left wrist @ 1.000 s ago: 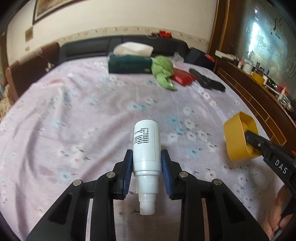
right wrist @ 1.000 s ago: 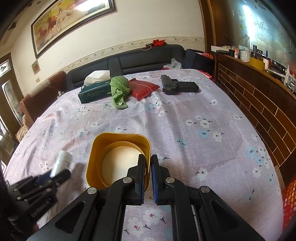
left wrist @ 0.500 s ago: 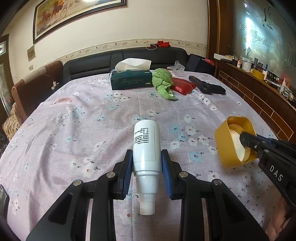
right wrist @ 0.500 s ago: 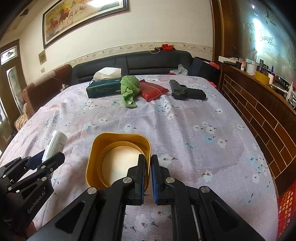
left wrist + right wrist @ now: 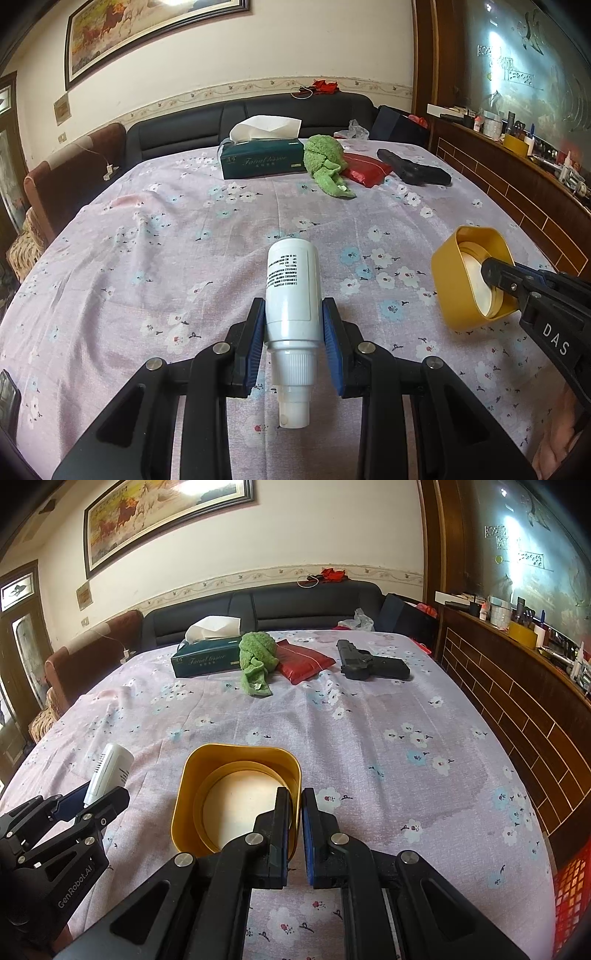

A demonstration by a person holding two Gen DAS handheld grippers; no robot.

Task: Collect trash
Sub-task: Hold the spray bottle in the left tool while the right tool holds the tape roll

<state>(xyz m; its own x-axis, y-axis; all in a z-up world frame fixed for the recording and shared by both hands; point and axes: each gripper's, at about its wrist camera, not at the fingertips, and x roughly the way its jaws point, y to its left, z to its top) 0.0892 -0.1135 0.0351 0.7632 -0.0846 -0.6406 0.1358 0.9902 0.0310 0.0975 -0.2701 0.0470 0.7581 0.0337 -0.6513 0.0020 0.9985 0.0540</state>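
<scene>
A white spray bottle (image 5: 291, 295) lies lengthwise between the blue pads of my left gripper (image 5: 293, 317), nozzle toward the camera; the gripper is shut on it above the flowered tablecloth (image 5: 147, 258). The same bottle (image 5: 109, 771) shows at the left of the right wrist view, in the left gripper (image 5: 92, 797). My right gripper (image 5: 294, 805) is shut on the near wall of a yellow square tub (image 5: 236, 771), one finger inside and one outside. In the left wrist view the yellow tub (image 5: 463, 280) hangs at the right, held by the right gripper (image 5: 498, 275).
At the far end of the table lie a green tissue box (image 5: 207, 661), a green cloth (image 5: 256, 661), a red pouch (image 5: 304, 661) and a black toy pistol (image 5: 373, 664). A dark sofa (image 5: 295, 605) stands behind. A brick-faced counter (image 5: 517, 686) runs along the right; a red crate (image 5: 570, 897) sits low right.
Both views have tilted up a little, showing more of the wall and painting. The bottle and the tub stay gripped as before.
</scene>
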